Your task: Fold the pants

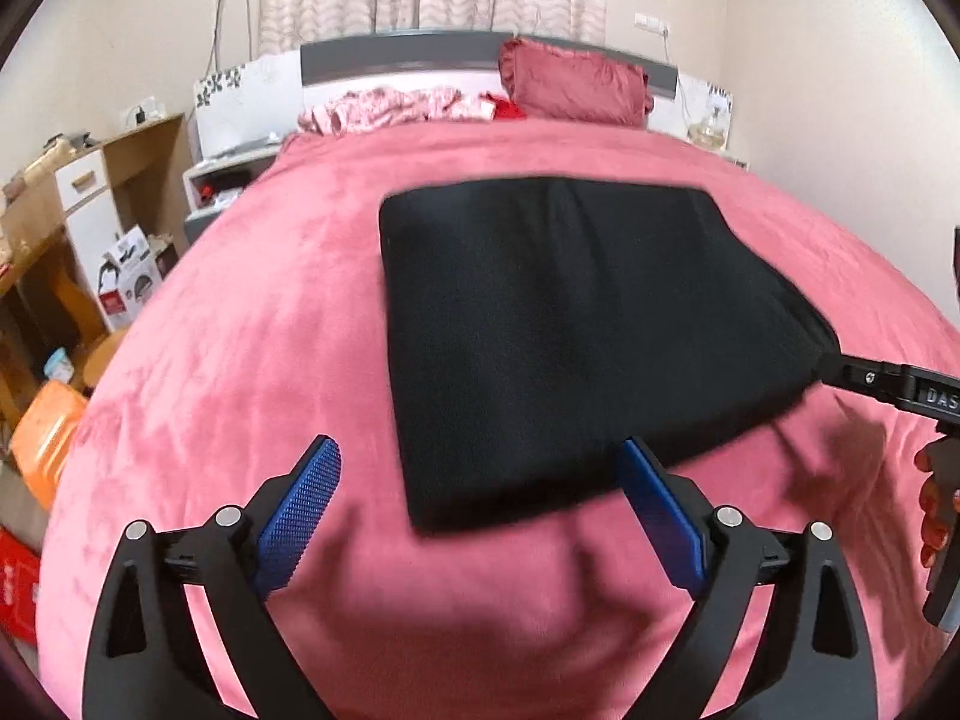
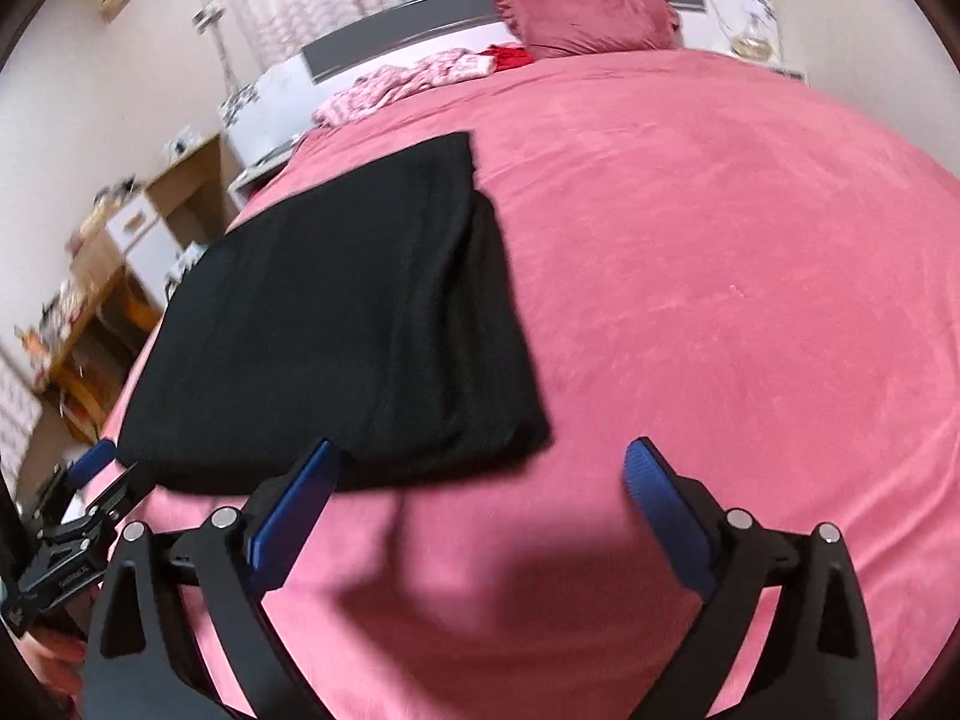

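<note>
One folded pants point(image 1: 576, 324) ahead, edges blurred. My left tool point(image 1: 480, 516) and right tool point(image 2: 480, 516) gape, holding nothing.

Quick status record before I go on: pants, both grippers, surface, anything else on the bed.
pants: black pants folded into a flat rectangle
surface: pink bedspread
left gripper: open, holding nothing, at the near edge of the pants
right gripper: open, holding nothing, by the near right corner of the pants
other items: red pillow and patterned pink cloth at the headboard end
</note>
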A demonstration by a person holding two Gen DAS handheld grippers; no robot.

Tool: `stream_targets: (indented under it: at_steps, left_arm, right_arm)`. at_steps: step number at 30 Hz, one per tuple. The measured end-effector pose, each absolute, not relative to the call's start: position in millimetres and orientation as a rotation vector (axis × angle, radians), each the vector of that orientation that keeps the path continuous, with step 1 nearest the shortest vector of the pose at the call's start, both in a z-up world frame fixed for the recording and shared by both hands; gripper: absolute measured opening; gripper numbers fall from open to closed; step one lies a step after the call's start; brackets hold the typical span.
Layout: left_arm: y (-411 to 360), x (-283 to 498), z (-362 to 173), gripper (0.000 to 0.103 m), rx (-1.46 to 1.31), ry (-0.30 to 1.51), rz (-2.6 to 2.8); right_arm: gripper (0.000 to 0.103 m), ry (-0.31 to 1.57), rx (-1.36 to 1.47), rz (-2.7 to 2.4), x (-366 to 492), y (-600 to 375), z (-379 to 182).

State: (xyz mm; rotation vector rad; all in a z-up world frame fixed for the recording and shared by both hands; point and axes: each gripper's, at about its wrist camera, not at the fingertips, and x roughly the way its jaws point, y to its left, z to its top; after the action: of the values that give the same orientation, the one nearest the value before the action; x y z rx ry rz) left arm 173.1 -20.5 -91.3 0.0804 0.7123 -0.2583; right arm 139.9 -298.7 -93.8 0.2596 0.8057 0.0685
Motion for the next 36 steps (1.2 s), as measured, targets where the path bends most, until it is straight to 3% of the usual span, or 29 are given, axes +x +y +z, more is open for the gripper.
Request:
stream_targets:
  at_steps: [8, 10, 17, 25, 36]
  left_arm:
    - [-22.7, 126.8, -129.9, 0.093, 0.098, 0.867, -0.216]
    - [-23.6, 116.2, -136.7, 0.099, 0.134, 0.876, -0.194]
    - [-20.7, 110.3, -147.6, 0.099, 0.14, 0.909, -0.173]
    - [-18.9, 101.2, -143.2, 0.1, 0.103, 0.929, -0.095]
    - [-23.8, 57.2, -112.6, 0.1, 0.078, 0.804, -0.023]
  right_arm:
    - [0.101, 0.86, 0.119, 0.073, 102.3, -255.5, -117.3]
    - [0.101, 0.874, 0.095, 0.057, 93.4, -247.6, -126.9]
    - [0.101, 0.904, 0.056, -0.027, 76.9, -238.4, -152.2]
    - [0.101, 0.903, 0.068, -0.063, 67.5, -233.3, -151.7]
    - [0.101, 0.854, 0.103, -0.058, 37.5, -229.4, -134.0]
